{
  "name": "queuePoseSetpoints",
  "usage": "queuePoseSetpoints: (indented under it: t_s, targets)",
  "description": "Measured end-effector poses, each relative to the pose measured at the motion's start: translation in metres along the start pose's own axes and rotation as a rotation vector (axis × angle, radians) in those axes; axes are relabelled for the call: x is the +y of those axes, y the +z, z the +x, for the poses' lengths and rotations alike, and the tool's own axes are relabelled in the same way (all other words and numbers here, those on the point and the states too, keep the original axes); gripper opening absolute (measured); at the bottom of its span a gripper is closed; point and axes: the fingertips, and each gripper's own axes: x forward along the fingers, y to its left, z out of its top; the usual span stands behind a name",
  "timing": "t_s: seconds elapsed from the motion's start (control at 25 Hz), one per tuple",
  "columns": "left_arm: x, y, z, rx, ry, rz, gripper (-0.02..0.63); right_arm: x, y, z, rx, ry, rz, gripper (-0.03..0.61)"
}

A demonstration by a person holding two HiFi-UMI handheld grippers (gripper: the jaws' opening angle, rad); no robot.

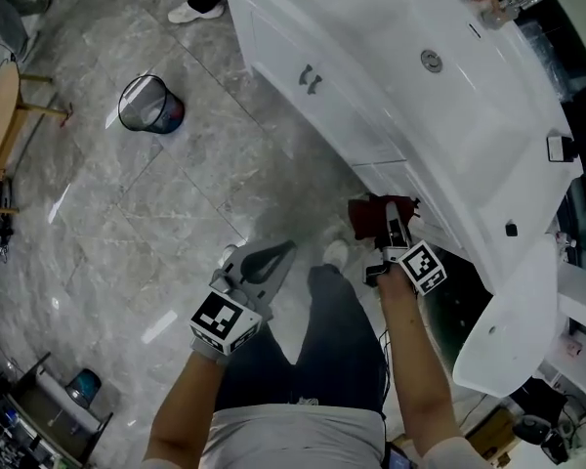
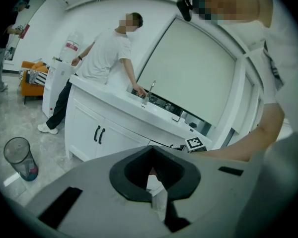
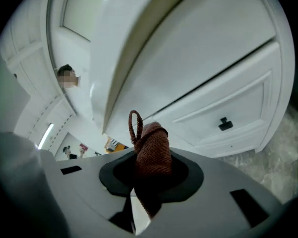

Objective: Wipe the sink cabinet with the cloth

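Cloth (image 1: 374, 217) first: it's a dark red one, clamped between the jaws of the right gripper (image 1: 392, 225), bunched up with a little loop sticking out on top. That loop is only made out in the right gripper view, where the cloth (image 3: 152, 152) is seen pinched tight in the right gripper (image 3: 149, 178), with a panelled drawer front and its dark knob (image 3: 225, 124) right behind. Whether the cabinet is actually touched can't be told from any view.

From the head view, the cloth is held low down just beside the white sink cabinet (image 1: 303, 47), under the overhanging counter edge.

The left gripper (image 1: 279, 254) is held off to the side over the marble floor, well apart from the cabinet, jaws closed together with nothing gripped; the same is confirmed in its own view (image 2: 151, 178).

Only the left gripper view gives the cabinet (image 2: 114, 128) front-on, with a second person (image 2: 107, 58) leaning at the faucet (image 2: 150, 90). A mesh wastebasket (image 1: 148, 104) is caught in both.
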Motion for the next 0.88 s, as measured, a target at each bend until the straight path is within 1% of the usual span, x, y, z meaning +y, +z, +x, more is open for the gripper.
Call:
queuePoseSetpoints:
  t_s: [0.32,0.68,0.8,0.88]
  targets:
    - [-0.018,0.076,-0.025,-0.030,-0.011,0.053,0.011,0.138,0.025,-0.037,0.027,0.178,-0.212,0.098]
    - [-0.035,0.152,-0.051,-0.075,-0.005,0.082,0.011,0.286,0.059,-0.086,0.006,0.359,-0.535,0.098]
    - [-0.043,0.176,-0.059,-0.095,-0.002,0.095,0.011,0.330,0.065,-0.105,0.005,0.429,-0.624,0.098]
    - [-0.051,0.193,-0.065,-0.113,-0.007,0.120,0.011,0.358,0.070,-0.118,0.002,0.476,-0.671,0.098]
